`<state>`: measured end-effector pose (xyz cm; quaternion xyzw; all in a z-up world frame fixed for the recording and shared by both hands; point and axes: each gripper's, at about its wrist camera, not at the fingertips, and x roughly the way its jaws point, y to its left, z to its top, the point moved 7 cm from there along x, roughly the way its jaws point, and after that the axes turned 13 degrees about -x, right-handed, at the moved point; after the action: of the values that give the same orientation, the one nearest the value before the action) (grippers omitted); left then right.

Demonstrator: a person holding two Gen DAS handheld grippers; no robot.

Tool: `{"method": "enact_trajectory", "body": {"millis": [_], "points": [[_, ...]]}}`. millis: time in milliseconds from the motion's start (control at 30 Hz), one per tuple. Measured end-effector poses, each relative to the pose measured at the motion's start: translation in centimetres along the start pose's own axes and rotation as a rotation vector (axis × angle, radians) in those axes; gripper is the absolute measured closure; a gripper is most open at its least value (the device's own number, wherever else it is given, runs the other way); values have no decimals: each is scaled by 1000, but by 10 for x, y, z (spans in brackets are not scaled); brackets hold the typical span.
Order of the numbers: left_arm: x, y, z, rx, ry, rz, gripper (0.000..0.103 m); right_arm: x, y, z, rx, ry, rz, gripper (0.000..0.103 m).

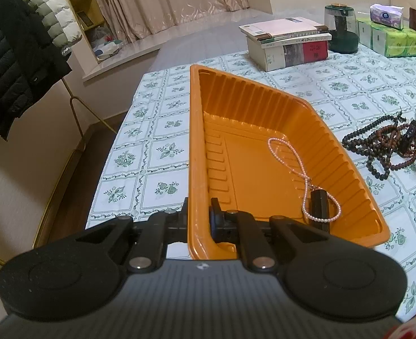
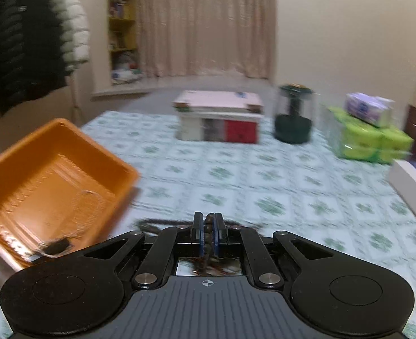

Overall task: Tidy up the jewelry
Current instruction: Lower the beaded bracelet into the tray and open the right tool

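An orange plastic tray [image 1: 236, 113] lies on the patterned tablecloth. My left gripper [image 1: 199, 212] is shut on the tray's near left wall, one finger outside and one inside. Inside the tray lie a pink pearl strand [image 1: 298, 166] and a small black oblong piece [image 1: 319, 206]. To the tray's right sits a heap of dark and reddish bead strings [image 1: 385, 144]. My right gripper [image 2: 208, 231] is shut on a dark bead string [image 2: 208, 226], lifted above the table right of the tray [image 2: 52, 175]. More beads hang below its fingers; that view is blurred.
A stack of books [image 1: 288, 42], a dark green jar [image 1: 342, 29] and packs of tissues [image 1: 391, 32] stand at the table's far side. A white box [image 2: 414, 186] lies at the right edge. Coats [image 1: 13, 56] hang on a rack left of the table.
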<state>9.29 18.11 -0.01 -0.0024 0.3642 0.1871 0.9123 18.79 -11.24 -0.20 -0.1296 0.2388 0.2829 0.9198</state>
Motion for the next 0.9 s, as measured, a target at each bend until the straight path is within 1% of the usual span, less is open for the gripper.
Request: {"method": "enact_trajectory", "body": {"millis": [167,233,333,533,700,800,833,867,900], "points": [[0,2,0,-7,-2,-4,93,9,50,28,-28,-42,138,97],[0,2,0,-8,-5,-6,93,15,74,39,-60,-56,194,97],[0,2,0,-8,-8,-10,93,25,104,47,-109,-71,250,97],[-1,2,2,-10,-16,-21,93,45,148,44,-194,-60,299,97],[0,0,3,-12,-18,-29,93,51,165,32,-234,-39,350,97],[-1,2,2,-14,-16,-30,93,50,169,27,-216,-31,405,96],[0,2,1,-15,-15,-30,93,50,168,25,-200,-27,407,91],[0,2,1,-15,-14,-31,93,48,166,25,-186,-28,403,79],[0,2,2,-15,-14,-30,93,47,163,24,-172,-28,397,69]]}}
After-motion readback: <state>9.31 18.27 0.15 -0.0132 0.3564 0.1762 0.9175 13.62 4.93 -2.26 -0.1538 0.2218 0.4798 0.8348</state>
